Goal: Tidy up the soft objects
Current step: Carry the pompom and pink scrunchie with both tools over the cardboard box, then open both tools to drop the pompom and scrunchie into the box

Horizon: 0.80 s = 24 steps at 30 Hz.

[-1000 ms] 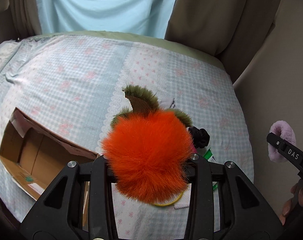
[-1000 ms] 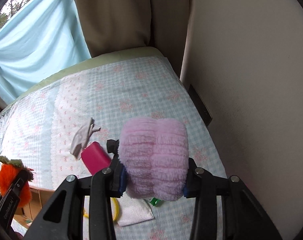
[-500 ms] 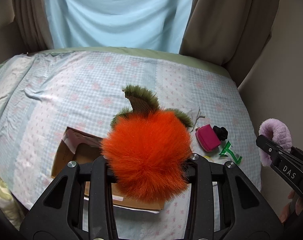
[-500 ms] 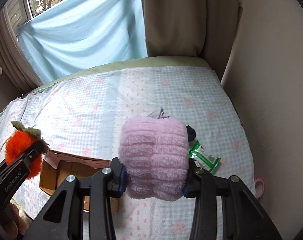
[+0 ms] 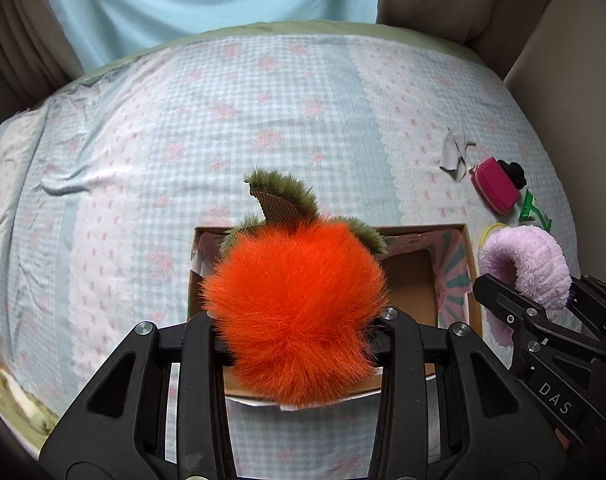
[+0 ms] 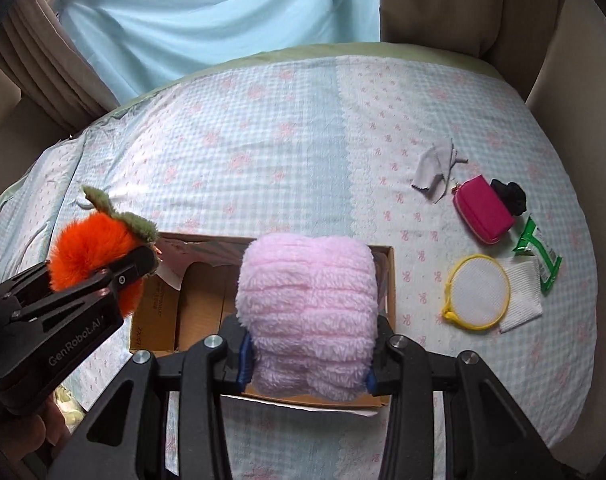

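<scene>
My left gripper [image 5: 301, 330] is shut on a fluffy orange plush with green leaves [image 5: 299, 300] and holds it above the open cardboard box [image 5: 417, 280]. My right gripper [image 6: 307, 354] is shut on a pink fuzzy plush [image 6: 309, 312] and holds it above the same box [image 6: 199, 304], over its right half. In the right wrist view the left gripper [image 6: 103, 276] with the orange plush [image 6: 91, 248] is at the box's left end. In the left wrist view the right gripper [image 5: 543, 312] with the pink plush [image 5: 531, 260] is at the box's right edge.
On the checked bedspread [image 6: 263, 128] to the right lie a grey cloth [image 6: 435, 168], a magenta pouch [image 6: 483, 208], a black scrunchie [image 6: 511, 196], a green packet [image 6: 539, 248], a yellow-rimmed mesh hoop [image 6: 477, 290] and a white pad [image 6: 521, 300]. A wall runs along the bed's right side; curtains hang behind.
Both grippers have moved with their plushes from beside the small items to above the cardboard box. The box now lies directly under them.
</scene>
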Each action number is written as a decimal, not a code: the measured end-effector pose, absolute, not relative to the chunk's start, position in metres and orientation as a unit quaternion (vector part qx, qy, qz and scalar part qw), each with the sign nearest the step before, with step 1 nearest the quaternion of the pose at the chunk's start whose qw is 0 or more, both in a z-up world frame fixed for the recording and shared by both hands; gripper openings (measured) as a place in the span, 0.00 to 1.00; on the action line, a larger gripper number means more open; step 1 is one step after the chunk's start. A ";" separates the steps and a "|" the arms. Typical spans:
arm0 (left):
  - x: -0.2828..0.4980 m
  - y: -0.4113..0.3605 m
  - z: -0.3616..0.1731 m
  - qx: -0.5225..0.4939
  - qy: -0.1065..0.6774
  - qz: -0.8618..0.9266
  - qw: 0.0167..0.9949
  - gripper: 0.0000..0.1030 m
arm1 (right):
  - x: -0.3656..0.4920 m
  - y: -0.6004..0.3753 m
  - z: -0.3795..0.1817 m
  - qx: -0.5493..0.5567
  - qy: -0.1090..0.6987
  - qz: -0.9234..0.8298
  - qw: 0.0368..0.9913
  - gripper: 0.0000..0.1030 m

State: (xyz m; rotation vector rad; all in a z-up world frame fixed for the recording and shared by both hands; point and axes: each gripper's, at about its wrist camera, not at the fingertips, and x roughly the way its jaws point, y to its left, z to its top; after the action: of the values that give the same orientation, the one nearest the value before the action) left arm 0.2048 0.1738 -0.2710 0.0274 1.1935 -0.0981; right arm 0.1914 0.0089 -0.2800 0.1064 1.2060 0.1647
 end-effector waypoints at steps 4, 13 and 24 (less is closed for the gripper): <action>0.221 0.179 -0.313 0.022 0.599 -0.051 0.799 0.31 | 0.200 0.026 -0.316 0.038 0.592 0.090 0.800 0.36; 0.251 0.178 -0.398 0.037 0.666 -0.051 0.743 0.31 | 0.220 0.036 -0.392 0.001 0.642 0.120 0.758 0.36; 0.261 0.162 -0.419 0.076 0.679 -0.080 0.725 0.99 | 0.221 0.043 -0.421 -0.035 0.658 0.185 0.729 1.00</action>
State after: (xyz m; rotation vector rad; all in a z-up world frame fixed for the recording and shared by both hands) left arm 0.2610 0.1625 -0.4193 0.1678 1.4985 -0.1768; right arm 0.2215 0.0431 -0.4206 -0.0770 1.4492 0.4078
